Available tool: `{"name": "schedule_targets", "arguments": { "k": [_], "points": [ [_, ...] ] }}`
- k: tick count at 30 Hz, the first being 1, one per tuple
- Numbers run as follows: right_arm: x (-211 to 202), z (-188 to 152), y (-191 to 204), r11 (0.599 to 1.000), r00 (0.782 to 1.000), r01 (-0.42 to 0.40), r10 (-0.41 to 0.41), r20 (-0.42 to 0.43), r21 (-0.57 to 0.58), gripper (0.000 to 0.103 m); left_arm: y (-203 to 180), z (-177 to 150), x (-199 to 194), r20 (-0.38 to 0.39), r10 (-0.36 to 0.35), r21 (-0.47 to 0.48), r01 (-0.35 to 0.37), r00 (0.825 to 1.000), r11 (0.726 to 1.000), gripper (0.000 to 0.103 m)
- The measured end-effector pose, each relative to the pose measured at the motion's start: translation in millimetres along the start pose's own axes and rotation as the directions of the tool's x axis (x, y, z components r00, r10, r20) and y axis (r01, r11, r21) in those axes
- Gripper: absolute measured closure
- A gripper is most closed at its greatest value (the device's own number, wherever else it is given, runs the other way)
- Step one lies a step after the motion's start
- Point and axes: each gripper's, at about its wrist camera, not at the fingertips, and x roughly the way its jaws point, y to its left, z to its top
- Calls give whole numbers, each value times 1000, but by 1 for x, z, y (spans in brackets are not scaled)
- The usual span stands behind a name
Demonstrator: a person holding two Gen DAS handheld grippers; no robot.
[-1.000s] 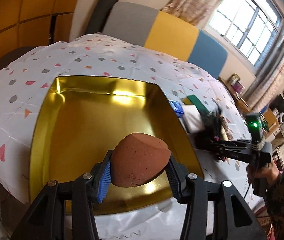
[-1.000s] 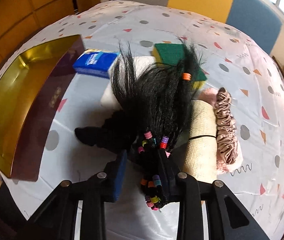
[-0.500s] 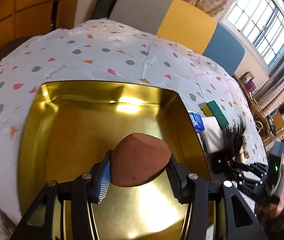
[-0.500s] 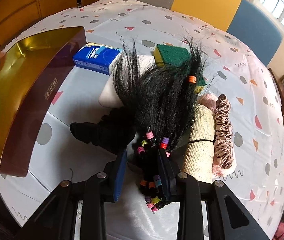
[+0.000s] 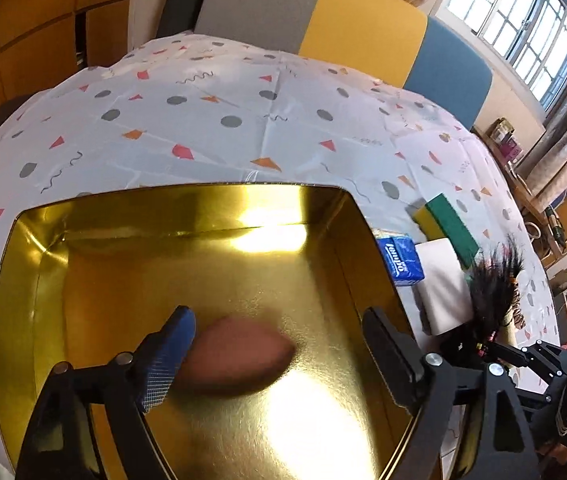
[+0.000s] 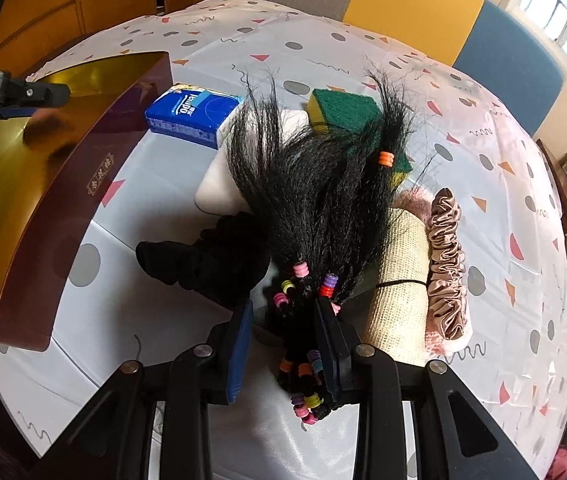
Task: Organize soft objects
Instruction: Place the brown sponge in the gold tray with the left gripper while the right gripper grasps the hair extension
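Sponge (image 5: 239,354) (blurred) sits low in the gold tray (image 5: 35,280), left hand-held gripper (image 5: 279,344) opening around it; right hand-held gripper (image 6: 283,334) clamps beaded hair (image 6: 315,208).

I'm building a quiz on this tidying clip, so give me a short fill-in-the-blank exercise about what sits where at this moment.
1. The brown makeup sponge lies blurred over the floor of the ____ box.
2. The left gripper has its jaws opening, and the sponge is ____ by its pads.
3. The right gripper is shut on a bundle of black hair strung with coloured ____.
4. The green-and-yellow scouring sponge lies ____ the box.

Missing words: gold; not gripped; beads; outside
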Motion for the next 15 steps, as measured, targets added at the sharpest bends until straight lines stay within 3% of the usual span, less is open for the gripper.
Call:
{"name": "schedule_targets", "arguments": {
  "k": [3, 5, 8, 15],
  "points": [
    [-2, -1, -1, 1000, 1000, -5, 5, 6, 20, 71, -1, -4, -18, 43, 3, -12, -2, 999, 1000, 16],
    [-3, -1, -3, 999, 1000, -3, 2, 15, 36, 84, -3, -13, -36, 74, 13, -4, -13, 997, 1000, 16],
    [-8, -2, -12, 995, 999, -38, 35, 28, 95, 96, -5, -34, -61, 105, -3, -10, 4, 994, 1000, 16],
    [-15, -9, -22, 976, 990, -140, 137, 35, 168, 97, -18, -86, -84, 82, -57, 10, 57, 995, 998, 16]
  ]
}}
